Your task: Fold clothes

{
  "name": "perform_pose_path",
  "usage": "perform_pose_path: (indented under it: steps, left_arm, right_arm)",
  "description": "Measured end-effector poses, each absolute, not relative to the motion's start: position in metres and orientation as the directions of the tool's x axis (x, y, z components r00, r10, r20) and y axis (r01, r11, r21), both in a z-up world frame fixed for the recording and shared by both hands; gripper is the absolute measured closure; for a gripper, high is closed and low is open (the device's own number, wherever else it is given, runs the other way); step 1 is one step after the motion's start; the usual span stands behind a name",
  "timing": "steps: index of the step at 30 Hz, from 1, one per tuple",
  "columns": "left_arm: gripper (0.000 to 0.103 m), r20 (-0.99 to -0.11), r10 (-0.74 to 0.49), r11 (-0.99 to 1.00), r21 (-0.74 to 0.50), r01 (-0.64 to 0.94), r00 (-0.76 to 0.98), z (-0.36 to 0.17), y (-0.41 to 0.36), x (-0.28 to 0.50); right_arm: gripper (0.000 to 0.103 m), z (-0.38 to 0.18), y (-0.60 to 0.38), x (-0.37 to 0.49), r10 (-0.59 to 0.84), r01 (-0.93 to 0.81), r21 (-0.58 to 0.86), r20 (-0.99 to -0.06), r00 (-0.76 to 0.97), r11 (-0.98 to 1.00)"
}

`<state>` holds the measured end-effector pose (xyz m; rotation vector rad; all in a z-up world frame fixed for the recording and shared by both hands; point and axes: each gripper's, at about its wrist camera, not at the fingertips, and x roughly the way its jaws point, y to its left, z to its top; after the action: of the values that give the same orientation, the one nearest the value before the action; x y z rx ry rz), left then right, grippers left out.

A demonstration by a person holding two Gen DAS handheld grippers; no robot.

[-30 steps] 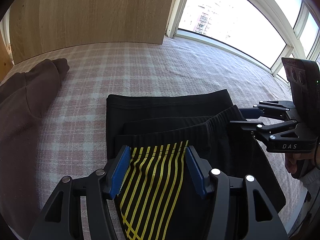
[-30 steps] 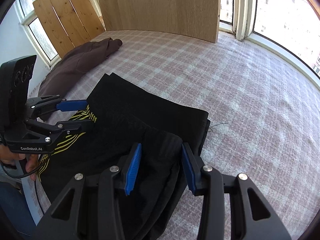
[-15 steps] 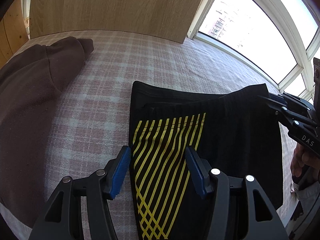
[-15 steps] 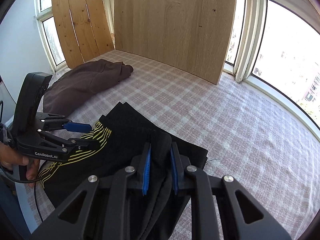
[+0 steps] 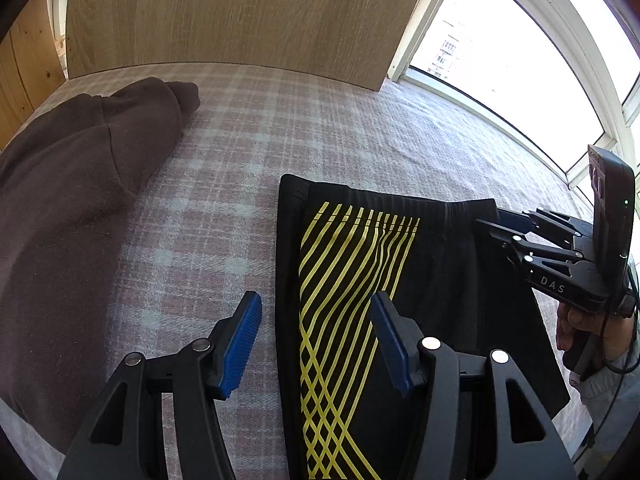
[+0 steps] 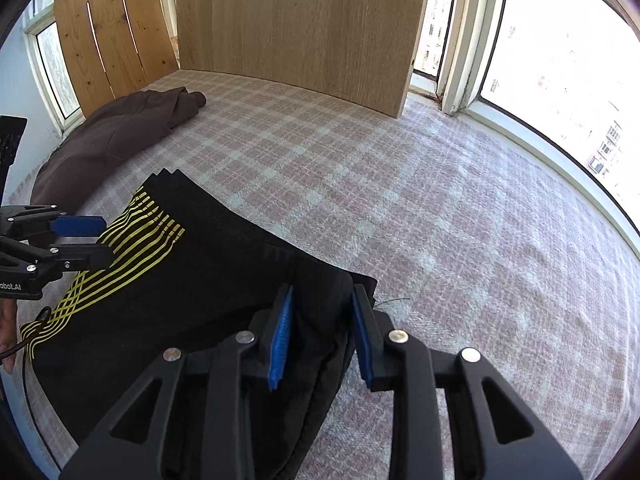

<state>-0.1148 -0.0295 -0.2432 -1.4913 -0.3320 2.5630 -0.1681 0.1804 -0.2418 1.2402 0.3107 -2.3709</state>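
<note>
A black garment with yellow stripes (image 5: 360, 280) lies folded flat on the checked cloth (image 5: 240, 160). My left gripper (image 5: 316, 342) is open above its near left edge, with nothing held between its blue pads. In the right wrist view the garment (image 6: 200, 280) spreads out to the left, and my right gripper (image 6: 322, 336) is open with a raised fold of the black fabric standing between its fingers. The left gripper (image 6: 102, 240) hovers at the striped corner. The right gripper (image 5: 496, 220) sits at the garment's far right corner.
A brown garment (image 5: 80, 200) lies heaped to the left, a short way from the black one; it also shows as a brown heap (image 6: 120, 140) in the right wrist view. A wooden board (image 6: 300, 20) stands at the back. Windows (image 6: 560, 60) run along the right. A hand (image 5: 580, 328) holds the right gripper.
The right gripper, shut on the black fabric half a second ago, has opened. The garment's top layer now lies flat. The left gripper stayed open and shifted left over the garment's edge.
</note>
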Motion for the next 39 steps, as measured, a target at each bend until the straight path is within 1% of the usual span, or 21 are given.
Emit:
perform_pose_path:
  steps: [2, 5, 6, 8, 10, 13, 15, 17, 18, 21, 23, 25, 28, 30, 34, 37, 39]
  left_arm:
    - [0.049, -0.832, 0.256, -0.961, -0.275, -0.034, -0.492, -0.236, -0.029, -0.11]
    - [0.049, -0.828, 0.264, -0.96, -0.277, -0.048, -0.494, -0.226, -0.028, -0.098]
    - [0.049, -0.83, 0.263, -0.96, -0.275, -0.05, -0.493, -0.225, -0.028, -0.091]
    - [0.048, -0.832, 0.261, -0.961, -0.269, -0.055, -0.49, -0.223, -0.029, -0.077]
    - [0.048, -0.834, 0.259, -0.963, -0.264, -0.059, -0.487, -0.22, -0.03, -0.063]
    - [0.048, -0.837, 0.25, -0.966, -0.247, -0.072, -0.486, -0.224, -0.033, -0.042]
    - [0.048, -0.844, 0.235, -0.972, -0.218, -0.091, -0.482, -0.231, -0.032, -0.032]
    - [0.048, -0.874, 0.198, -0.98, -0.166, -0.112, -0.444, -0.246, -0.028, -0.03]
    - [0.048, -0.886, 0.194, -0.98, -0.159, -0.117, -0.421, -0.254, -0.028, -0.032]
    - [0.048, -0.876, 0.163, -0.983, -0.104, -0.152, -0.453, -0.255, -0.027, -0.028]
    - [0.048, -0.876, 0.159, -0.984, -0.107, -0.14, -0.455, -0.255, -0.032, -0.03]
    - [0.048, -0.881, 0.139, -0.989, -0.1, -0.11, -0.451, -0.254, -0.038, -0.031]
    - [0.049, -0.872, 0.141, -0.99, -0.128, -0.058, -0.469, -0.24, -0.051, -0.028]
    - [0.048, -0.855, 0.152, -0.988, -0.138, -0.064, -0.497, -0.23, -0.048, -0.024]
    - [0.048, -0.841, 0.17, -0.985, -0.128, -0.116, -0.514, -0.225, -0.031, -0.012]
    - [0.048, -0.849, 0.169, -0.984, -0.116, -0.136, -0.501, -0.238, -0.022, -0.004]
    - [0.048, -0.866, 0.144, -0.987, -0.088, -0.137, -0.48, -0.252, -0.017, -0.001]
  right_arm:
    - [0.062, -0.235, 0.187, -0.166, -0.267, 0.444, 0.016, -0.818, -0.51, -0.896]
    - [0.061, -0.211, 0.198, -0.147, -0.253, 0.39, 0.026, -0.8, -0.544, -0.92]
    - [0.06, -0.205, 0.201, -0.137, -0.26, 0.376, 0.047, -0.799, -0.542, -0.926]
    - [0.059, -0.195, 0.203, -0.109, -0.307, 0.375, 0.11, -0.797, -0.52, -0.92]
    - [0.059, -0.192, 0.195, -0.073, -0.326, 0.38, 0.134, -0.802, -0.501, -0.915]
    - [0.059, -0.203, 0.183, -0.027, -0.381, 0.381, 0.217, -0.816, -0.435, -0.899]
    - [0.059, -0.222, 0.183, -0.009, -0.37, 0.368, 0.226, -0.844, -0.388, -0.902]
    - [0.059, -0.24, 0.2, 0.0, -0.359, 0.296, 0.259, -0.861, -0.361, -0.919]
    - [0.062, -0.244, 0.21, 0.003, -0.378, 0.269, 0.292, -0.852, -0.362, -0.918]
    - [0.062, -0.247, 0.228, 0.009, -0.428, 0.224, 0.368, -0.824, -0.372, -0.902]
    - [0.062, -0.247, 0.227, 0.011, -0.423, 0.227, 0.361, -0.827, -0.37, -0.904]
    - [0.062, -0.239, 0.219, 0.011, -0.386, 0.227, 0.32, -0.846, -0.369, -0.92]
    - [0.06, -0.211, 0.2, 0.01, -0.428, 0.288, 0.329, -0.802, -0.417, -0.899]
    - [0.06, -0.204, 0.182, 0.0, -0.463, 0.34, 0.337, -0.779, -0.422, -0.878]
    - [0.06, -0.215, 0.14, -0.048, -0.491, 0.445, 0.308, -0.781, -0.386, -0.841]
    - [0.06, -0.234, 0.117, -0.089, -0.424, 0.49, 0.215, -0.827, -0.368, -0.845]
    - [0.06, -0.239, 0.118, -0.107, -0.405, 0.477, 0.208, -0.841, -0.359, -0.854]
